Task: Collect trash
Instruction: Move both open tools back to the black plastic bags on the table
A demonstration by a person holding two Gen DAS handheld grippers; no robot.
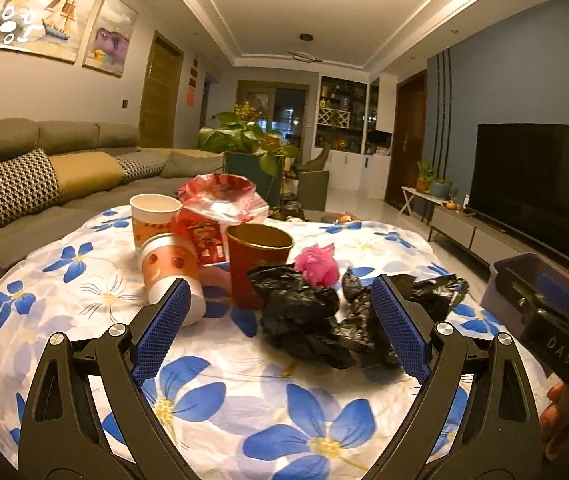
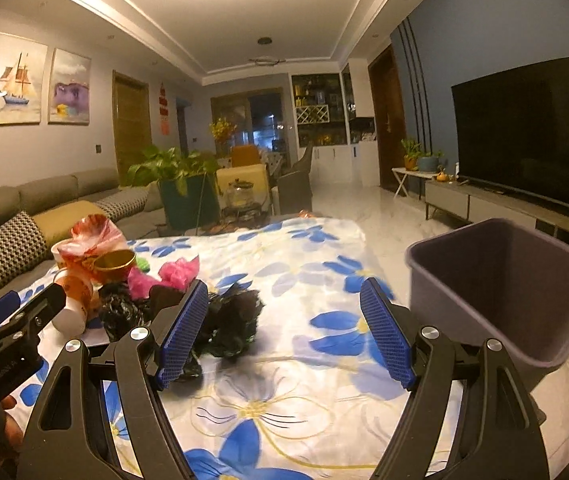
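Trash lies on a floral tablecloth (image 1: 244, 400). In the left wrist view a crumpled black bag (image 1: 304, 320) sits between the fingers of my open left gripper (image 1: 281, 280), untouched. A second black bag (image 1: 424, 292) lies to its right. Behind them are a pink wad (image 1: 318, 264), a red cup with a gold rim (image 1: 258, 264), a tipped paper cup (image 1: 172, 272), an upright paper cup (image 1: 152, 216) and a red plastic bag (image 1: 216, 200). My right gripper (image 2: 284, 283) is open over bare cloth, with a black bag (image 2: 232, 320) just past its left finger and a grey bin (image 2: 504, 280) on its right.
A grey sofa (image 1: 44, 168) with cushions runs along the left. A potted plant (image 1: 248, 140) stands behind the table. A large TV (image 2: 524, 128) on a low cabinet lines the right wall, with white floor (image 2: 364, 208) between it and the table.
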